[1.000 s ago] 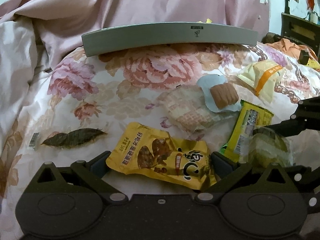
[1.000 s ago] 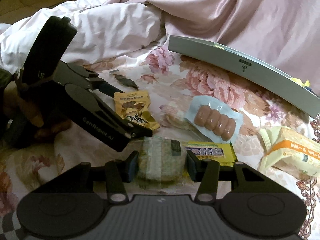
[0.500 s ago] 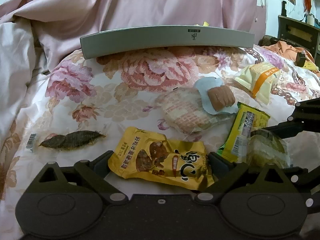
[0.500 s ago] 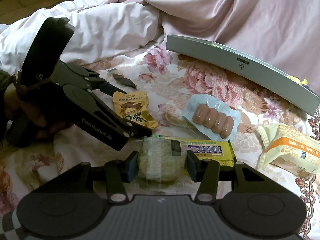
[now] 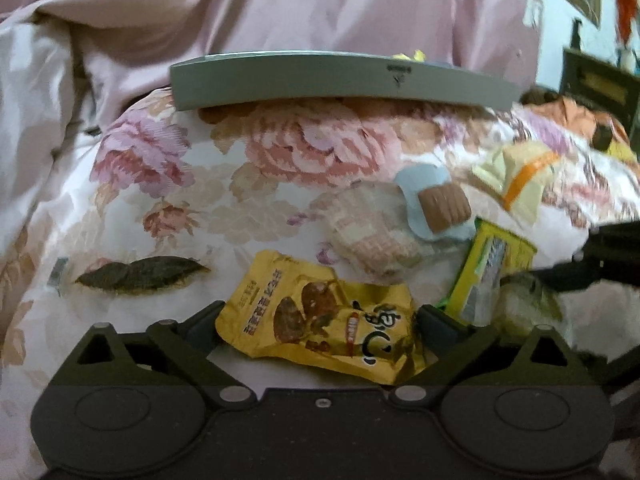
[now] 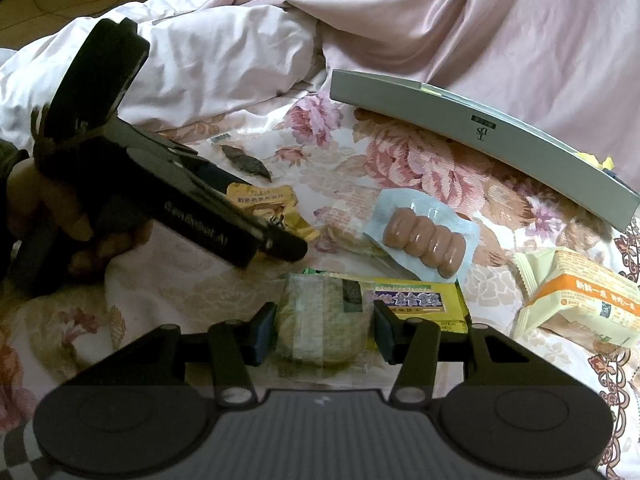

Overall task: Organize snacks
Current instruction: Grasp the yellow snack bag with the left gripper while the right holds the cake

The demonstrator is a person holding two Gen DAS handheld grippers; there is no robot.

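Left wrist view: the left gripper (image 5: 320,316) has its jaws spread wide, just reopened, around the yellow snack pouch (image 5: 324,320) lying on the floral bedspread (image 5: 160,200). Beside it lie a dark leaf-shaped packet (image 5: 140,278), a pale wafer pack (image 5: 372,236), a sausage pack (image 5: 438,210) and a grey box lid (image 5: 344,80). The right gripper (image 6: 324,326) pinches a clear-wrapped green cake (image 6: 320,320), which overlaps a yellow-green bar (image 6: 416,300); an orange-striped packet (image 6: 580,304) lies off to the right.

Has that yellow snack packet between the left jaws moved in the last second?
No. The yellow snack packet lies at the same spot beside the dark leaf-shaped snack; only the camera view has shifted slightly.
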